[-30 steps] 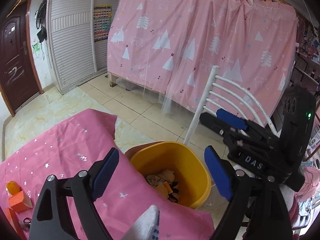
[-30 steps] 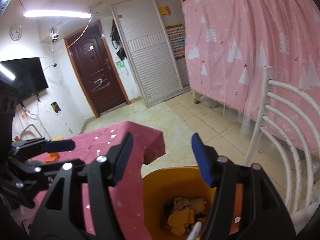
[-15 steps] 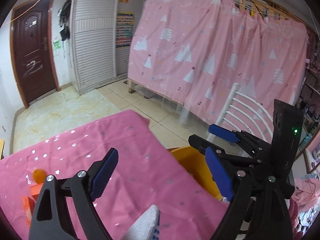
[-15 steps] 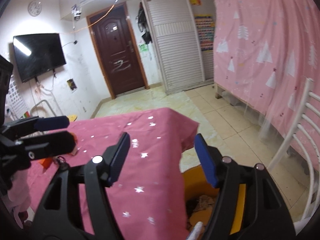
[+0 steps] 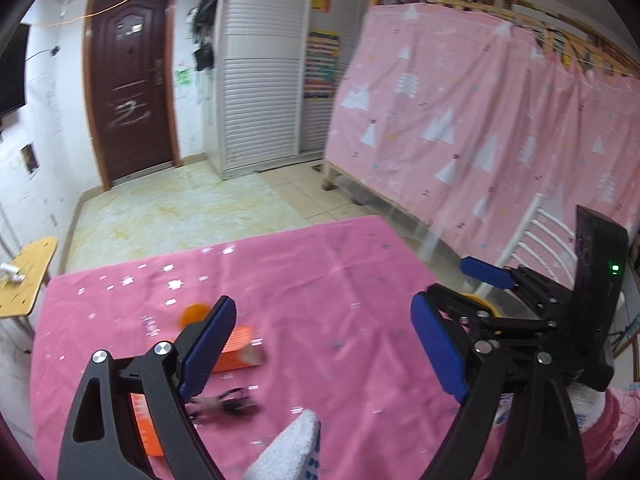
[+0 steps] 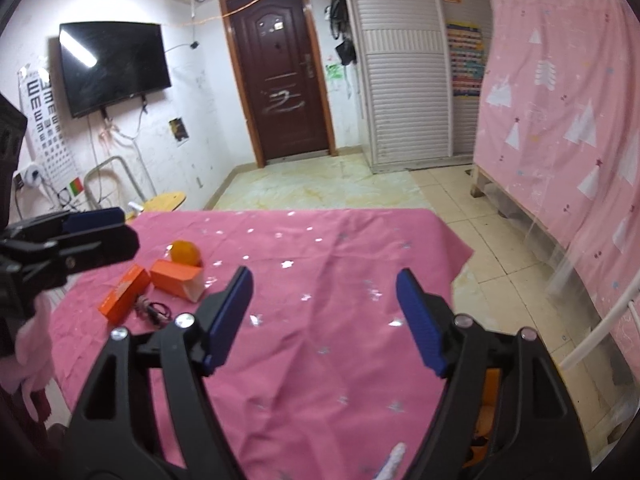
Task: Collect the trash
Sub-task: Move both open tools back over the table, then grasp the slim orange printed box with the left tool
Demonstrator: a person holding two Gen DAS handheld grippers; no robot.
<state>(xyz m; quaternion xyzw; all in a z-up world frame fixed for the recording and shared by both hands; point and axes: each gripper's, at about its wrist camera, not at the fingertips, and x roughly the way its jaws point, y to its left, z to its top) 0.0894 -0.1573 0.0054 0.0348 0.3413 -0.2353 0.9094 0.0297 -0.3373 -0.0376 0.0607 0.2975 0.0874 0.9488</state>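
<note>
Left wrist view: left gripper [image 5: 320, 348] hangs over the bench [image 5: 320, 280], which is covered in pink starred cloth; fingers [image 5: 208, 344] spread wide, nothing between them. Remaining trash lies at the left side: an orange carton [image 5: 240, 346] partly hidden behind the left finger, a second orange box [image 5: 146, 428] at the near edge, a round orange item [image 5: 194, 314] beyond, and a dark tangled cord [image 5: 228, 402] in front. Picture is blurred. Right gripper [image 5: 484, 276] is to the right, near the yellow bin [image 5: 486, 308], of which only a rim sliver shows.

Right wrist view: right gripper [image 6: 324, 316] is over the middle of the bench [image 6: 340, 264], fingers [image 6: 420, 320] released and empty. Two orange cartons, [image 6: 178, 278] and [image 6: 124, 298], lie touching or nearly so; the round orange item [image 6: 185, 253] sits just behind, the cord [image 6: 154, 310] just in front. Left gripper [image 6: 96, 220] hovers near them.

Judgement: the cartons look like light, thin cardboard, easily crushed; pinch across the narrow faces with moderate force. The round item may roll; take it across the middle. The cord is limp; grab its bunched centre.
</note>
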